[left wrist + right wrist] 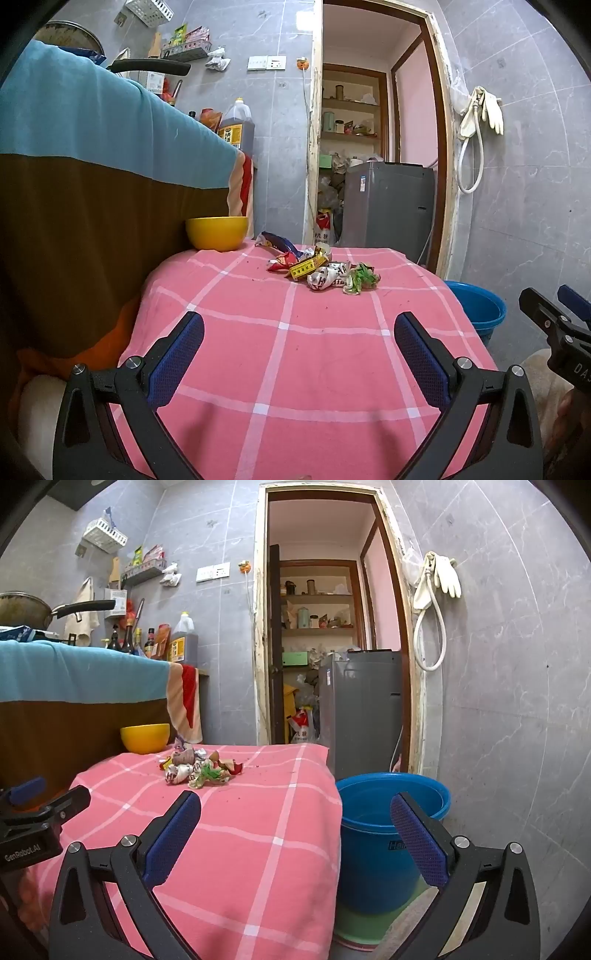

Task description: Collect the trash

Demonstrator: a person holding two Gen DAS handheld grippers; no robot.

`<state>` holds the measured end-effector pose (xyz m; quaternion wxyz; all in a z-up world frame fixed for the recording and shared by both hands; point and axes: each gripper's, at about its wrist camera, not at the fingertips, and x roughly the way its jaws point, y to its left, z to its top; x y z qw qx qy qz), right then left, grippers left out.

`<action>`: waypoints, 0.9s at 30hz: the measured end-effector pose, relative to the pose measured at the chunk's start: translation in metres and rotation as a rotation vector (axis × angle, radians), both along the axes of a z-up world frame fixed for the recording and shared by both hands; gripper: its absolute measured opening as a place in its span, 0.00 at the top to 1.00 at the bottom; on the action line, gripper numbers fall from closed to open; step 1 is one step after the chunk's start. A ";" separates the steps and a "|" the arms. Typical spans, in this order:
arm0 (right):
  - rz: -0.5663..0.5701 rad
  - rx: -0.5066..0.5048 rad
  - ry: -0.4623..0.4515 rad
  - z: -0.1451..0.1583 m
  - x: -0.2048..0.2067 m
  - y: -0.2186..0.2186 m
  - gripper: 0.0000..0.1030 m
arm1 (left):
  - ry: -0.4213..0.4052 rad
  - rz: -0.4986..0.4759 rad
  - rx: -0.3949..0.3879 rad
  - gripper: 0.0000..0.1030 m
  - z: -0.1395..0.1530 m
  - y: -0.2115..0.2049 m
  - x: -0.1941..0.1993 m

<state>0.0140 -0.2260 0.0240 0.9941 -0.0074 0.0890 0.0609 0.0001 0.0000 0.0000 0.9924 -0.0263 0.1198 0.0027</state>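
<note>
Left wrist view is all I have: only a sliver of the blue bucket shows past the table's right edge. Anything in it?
Observer: From the right wrist view the blue bucket stands on the floor just off the table's right side, top open, and no trash is visible inside.
Operator: What is it standing on?
Observer: A green base shows under it.
Operator: Is the right gripper carrying anything?
Observer: No. The right gripper is open and holds nothing, above the pink checked cloth, short of the wrapper pile.
</note>
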 end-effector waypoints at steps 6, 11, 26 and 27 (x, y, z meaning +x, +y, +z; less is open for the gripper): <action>0.000 0.004 0.004 -0.001 0.001 -0.001 0.00 | 0.002 0.003 0.000 0.02 0.000 0.000 0.000; 0.001 0.006 0.005 -0.001 0.001 -0.001 0.00 | 0.000 0.003 -0.001 0.02 0.000 0.000 -0.001; 0.000 0.011 0.006 -0.003 0.001 -0.001 0.00 | -0.004 -0.001 -0.004 0.02 -0.002 0.000 -0.004; 0.000 0.011 0.007 -0.003 0.001 -0.002 0.00 | -0.004 0.000 -0.004 0.02 -0.002 0.000 -0.004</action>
